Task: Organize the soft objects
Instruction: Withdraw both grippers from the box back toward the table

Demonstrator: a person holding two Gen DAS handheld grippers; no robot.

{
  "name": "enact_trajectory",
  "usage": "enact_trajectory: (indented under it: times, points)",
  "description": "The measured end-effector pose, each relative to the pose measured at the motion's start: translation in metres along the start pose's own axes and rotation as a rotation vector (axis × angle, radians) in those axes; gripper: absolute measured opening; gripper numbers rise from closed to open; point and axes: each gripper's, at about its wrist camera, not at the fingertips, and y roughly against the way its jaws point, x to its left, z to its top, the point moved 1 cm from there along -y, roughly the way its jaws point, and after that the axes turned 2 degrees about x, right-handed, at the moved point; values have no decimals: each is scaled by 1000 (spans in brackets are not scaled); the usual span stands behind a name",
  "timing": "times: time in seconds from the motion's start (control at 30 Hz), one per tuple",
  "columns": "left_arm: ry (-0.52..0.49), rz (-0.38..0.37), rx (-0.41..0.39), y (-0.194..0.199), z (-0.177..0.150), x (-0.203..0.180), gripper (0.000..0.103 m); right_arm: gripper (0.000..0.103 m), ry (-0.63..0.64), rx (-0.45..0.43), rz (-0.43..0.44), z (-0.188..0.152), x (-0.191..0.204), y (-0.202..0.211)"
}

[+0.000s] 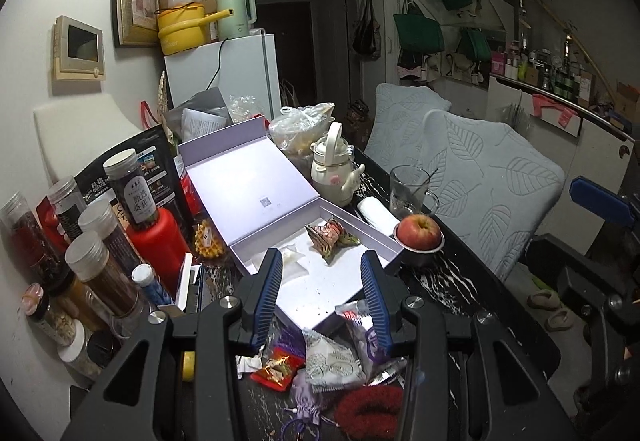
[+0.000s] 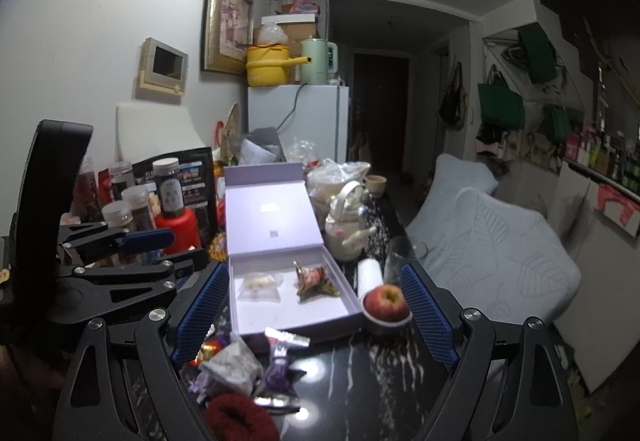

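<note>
An open pale lilac box (image 1: 362, 227) (image 2: 344, 291) lies on the dark marbled table. Inside it lie a striped fabric sachet (image 1: 330, 239) (image 2: 314, 281) and a clear white pouch (image 1: 294, 261) (image 2: 260, 285). In front of the box is a heap of soft packets: a grey patterned pouch (image 1: 334, 359) (image 2: 236, 363), a red sachet (image 1: 276, 369), a purple sachet (image 2: 278, 369) and a red fuzzy scrunchie (image 1: 368, 409) (image 2: 236, 419). My left gripper (image 1: 322, 273) is open and empty above the box's near edge. My right gripper (image 2: 314, 301) is open and empty over the box.
An apple (image 1: 418, 233) (image 2: 386, 301) sits in a small metal bowl right of the box. A glass mug (image 1: 408, 189), a white roll (image 1: 378, 215) and a cream teapot (image 1: 336, 169) stand behind. Jars and a red bottle (image 1: 158, 241) crowd the left. Padded chairs (image 1: 484, 181) stand right.
</note>
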Motion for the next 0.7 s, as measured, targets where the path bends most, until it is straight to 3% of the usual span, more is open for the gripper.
enact_trajectory:
  times: [0.37, 0.7]
  points:
    - [-39, -48, 32, 8, -44, -4, 41, 89, -57, 64, 6, -47, 1, 10]
    - [-31, -98, 125, -1, -93, 0, 40, 89, -92, 149, 72, -94, 13, -3]
